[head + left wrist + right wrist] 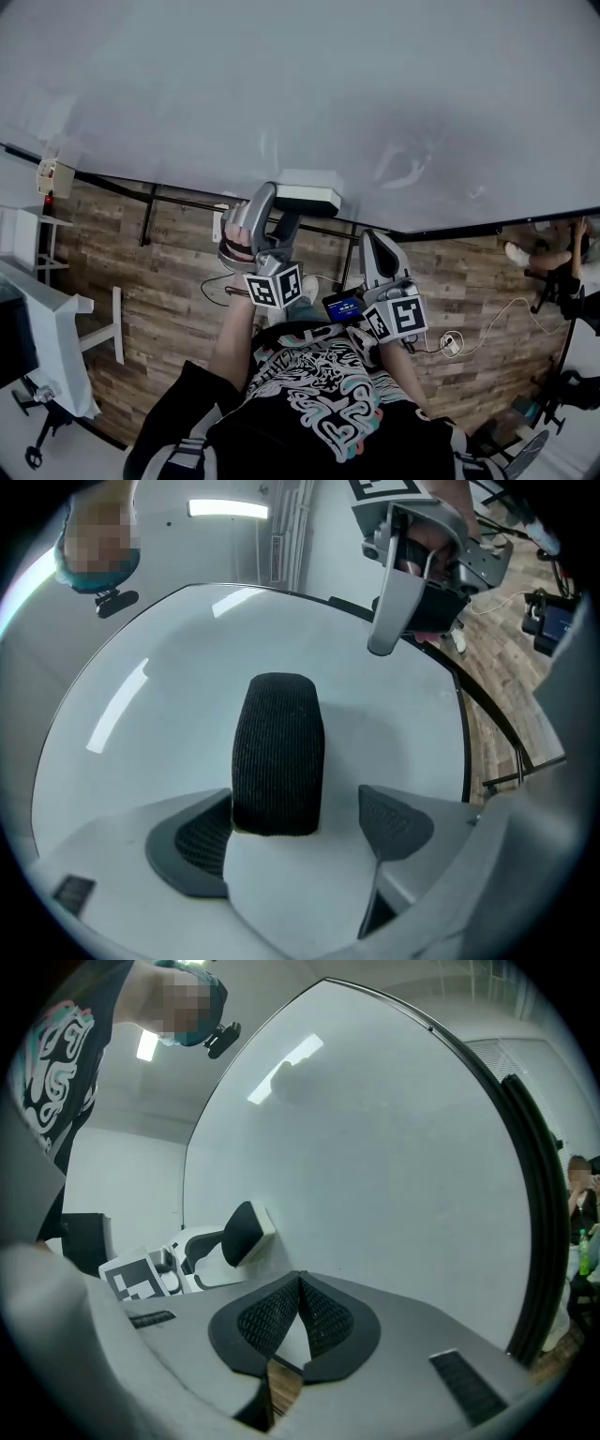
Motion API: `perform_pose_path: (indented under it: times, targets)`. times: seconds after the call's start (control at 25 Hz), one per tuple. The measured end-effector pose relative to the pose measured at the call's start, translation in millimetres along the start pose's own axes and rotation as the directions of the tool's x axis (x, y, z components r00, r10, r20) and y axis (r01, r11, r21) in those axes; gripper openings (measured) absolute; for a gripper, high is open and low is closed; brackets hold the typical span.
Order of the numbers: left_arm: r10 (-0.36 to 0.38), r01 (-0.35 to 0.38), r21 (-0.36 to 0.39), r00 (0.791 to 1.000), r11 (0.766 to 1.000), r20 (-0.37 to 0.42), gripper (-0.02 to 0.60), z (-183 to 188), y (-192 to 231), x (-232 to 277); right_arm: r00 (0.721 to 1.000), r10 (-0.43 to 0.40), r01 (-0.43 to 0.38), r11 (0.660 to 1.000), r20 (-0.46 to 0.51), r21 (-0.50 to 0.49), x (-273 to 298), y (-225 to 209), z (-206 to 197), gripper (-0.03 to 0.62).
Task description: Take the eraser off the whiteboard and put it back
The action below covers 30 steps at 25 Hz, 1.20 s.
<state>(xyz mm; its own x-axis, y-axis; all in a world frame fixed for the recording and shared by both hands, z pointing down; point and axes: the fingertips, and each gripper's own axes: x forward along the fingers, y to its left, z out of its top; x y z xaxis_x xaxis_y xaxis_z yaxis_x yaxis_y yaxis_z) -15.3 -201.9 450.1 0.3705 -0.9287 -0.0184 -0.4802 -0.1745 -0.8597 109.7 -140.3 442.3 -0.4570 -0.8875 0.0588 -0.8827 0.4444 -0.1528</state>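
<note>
Whiteboard: large glossy white whiteboard (328,94); fills the upper head view.
Edges: thin black frame (527,1194) runs along the whiteboard's lower edge and round its corner. Brown wood-plank floor (141,281) shows below that edge.
Room: the whiteboard's face spreads wide above the eraser and to either side of it. White furniture (52,319) stands off the whiteboard's lower left, well apart from both grippers.
Eraser: white plastic block eraser with a black ribbed felt face (278,752); sits at the whiteboard's lower edge, about mid-width. Cannot tell whether it touches the surface.
Eraser axis: in the left gripper view the long axis runs straight ahead out of the jaws toward the whiteboard, black face turned to the camera. The head view shows a white oblong lying roughly along the lower edge.
Left gripper (295,829): jaws part-way apart and closed onto the eraser's near end, one pad on each side.
Right gripper (300,1321): jaws fully together, pads touching, nothing between them. Tip at the whiteboard's lower edge, to the right of the eraser; near the left gripper, not touching it.
</note>
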Motion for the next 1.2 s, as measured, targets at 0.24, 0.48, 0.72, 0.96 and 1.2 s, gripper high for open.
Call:
perform_pose_path:
  times: [0.24, 0.48, 0.72, 0.96, 1.2]
  targets:
    - [-0.008, 0.008, 0.006, 1.0, 1.0, 0.001, 0.291, -2.5, 4.2, -3.9, 1.0, 0.004, -0.004, 1.0, -0.004, -0.001, 1.0, 3.6, -2.8, 0.014]
    - [-0.013, 0.013, 0.005, 1.0, 1.0, -0.004, 0.278, -2.5, 4.6, -4.1, 1.0, 0.011, -0.011, 1.0, -0.003, -0.003, 0.5, 7.5, -3.0, 0.014]
    - [-0.013, 0.013, 0.001, 1.0, 1.0, -0.005, 0.273, -2.7, 7.4, -4.2, 1.0, -0.002, 0.002, 1.0, 0.003, -0.005, -4.9, 5.1, -0.1, 0.014]
    - [-0.01, 0.01, 0.002, 1.0, 1.0, 0.003, 0.272, -0.9, 7.5, -11.7, 1.0, -0.011, 0.011, 1.0, 0.011, -0.01, -9.8, 7.0, 1.2, 0.014]
    - [-0.024, 0.024, 0.003, 1.0, 1.0, 0.01, 0.272, 2.7, 3.0, -18.8, 1.0, -0.02, 0.021, 1.0, 0.022, -0.015, -15.8, 9.7, 3.9, 0.014]
